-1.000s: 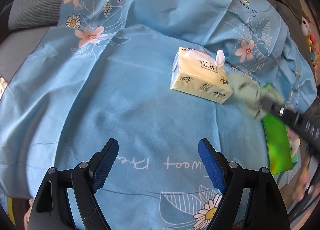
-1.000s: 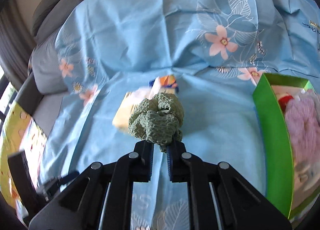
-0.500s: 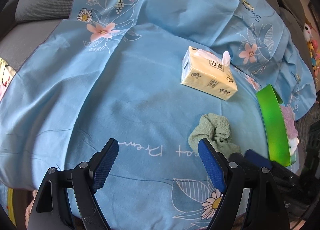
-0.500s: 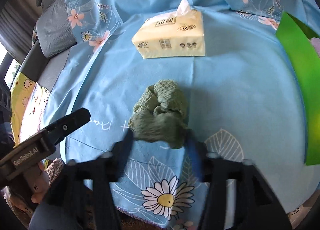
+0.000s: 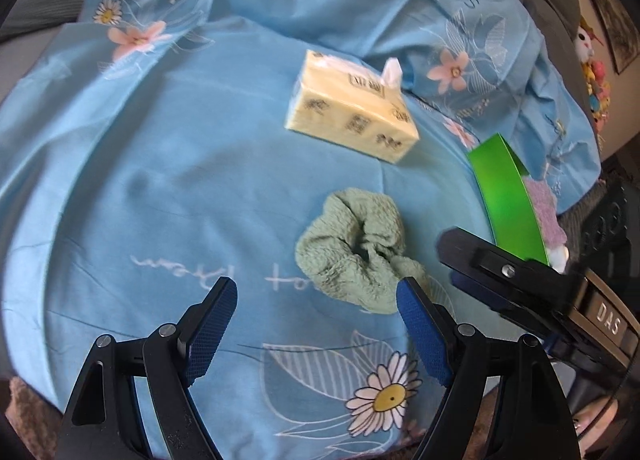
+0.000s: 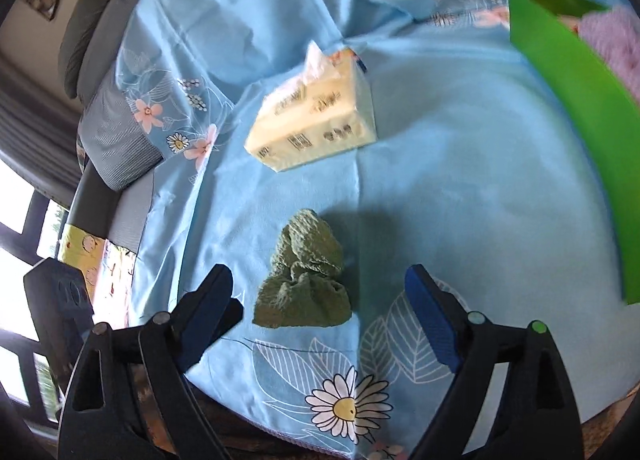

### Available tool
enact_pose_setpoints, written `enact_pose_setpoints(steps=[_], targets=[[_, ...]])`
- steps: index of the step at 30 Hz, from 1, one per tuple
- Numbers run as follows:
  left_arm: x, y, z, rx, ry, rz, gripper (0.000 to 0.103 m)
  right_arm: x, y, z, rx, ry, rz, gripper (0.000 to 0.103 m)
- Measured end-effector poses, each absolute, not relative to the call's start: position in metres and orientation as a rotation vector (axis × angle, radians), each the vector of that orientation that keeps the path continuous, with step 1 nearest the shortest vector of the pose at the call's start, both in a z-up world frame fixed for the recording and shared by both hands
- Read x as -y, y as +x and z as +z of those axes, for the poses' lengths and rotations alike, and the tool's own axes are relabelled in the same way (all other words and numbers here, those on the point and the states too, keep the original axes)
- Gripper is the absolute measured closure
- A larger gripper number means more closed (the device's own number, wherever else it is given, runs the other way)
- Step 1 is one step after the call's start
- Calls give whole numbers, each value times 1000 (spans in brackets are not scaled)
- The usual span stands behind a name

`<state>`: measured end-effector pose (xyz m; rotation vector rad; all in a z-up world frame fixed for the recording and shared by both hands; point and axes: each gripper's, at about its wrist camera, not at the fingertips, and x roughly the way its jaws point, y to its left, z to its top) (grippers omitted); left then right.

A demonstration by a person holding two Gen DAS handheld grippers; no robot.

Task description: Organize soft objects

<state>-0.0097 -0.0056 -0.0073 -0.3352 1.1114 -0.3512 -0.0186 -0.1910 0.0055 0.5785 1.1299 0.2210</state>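
Note:
A crumpled green towel (image 5: 354,250) lies on the blue floral sheet (image 5: 160,180), just ahead of my left gripper (image 5: 316,312), nearer its right finger. The left gripper is open and empty. In the right wrist view the green towel (image 6: 306,286) lies loose between and just ahead of the fingers of my right gripper (image 6: 320,300), which is open wide and holds nothing. A pale yellow tissue pack (image 5: 350,118) lies farther back; it also shows in the right wrist view (image 6: 316,122). A green box (image 6: 580,112) at the right holds a pink fluffy item (image 6: 612,44).
The green box (image 5: 506,200) sits at the sheet's right edge. The right gripper's black body (image 5: 532,292) reaches in from the right beside the towel. Grey cushions (image 6: 116,148) lie at the left. The sheet's front edge is close below both grippers.
My right gripper carried the towel toward the front, set it on the sheet and opened, letting it go. The left gripper moved closer to the towel.

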Motion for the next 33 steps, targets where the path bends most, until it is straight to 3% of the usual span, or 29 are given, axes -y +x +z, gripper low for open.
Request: enact_pose_setpoints(steps=[5,9,14,16,18,21,33], targets=[[17,-5,-21,-1139,-347,-365,21,187,-10,-14,-1176,628,260,33],[20,-2,-28,-1140,-364,-377,29,180,-4,-28,-1210,607,256,46],[23,-1,-28,-1123,-352,-391,51,177,0,-33,-1196,581,266,55],[25,0,-30,-1135,-348,-407,63,177,1,-34,-1196,575,285,70],[28,-2,-28,-1131,-324,-418,69,176,2,-38,-1213,611,330,77],[29,-7,-24,-1119,-298,-431,74,174,0,-39,-1215,622,352,78],[27,-27,24,-987,-220,-465,74,169,-15,6,-1091,604,392,79]])
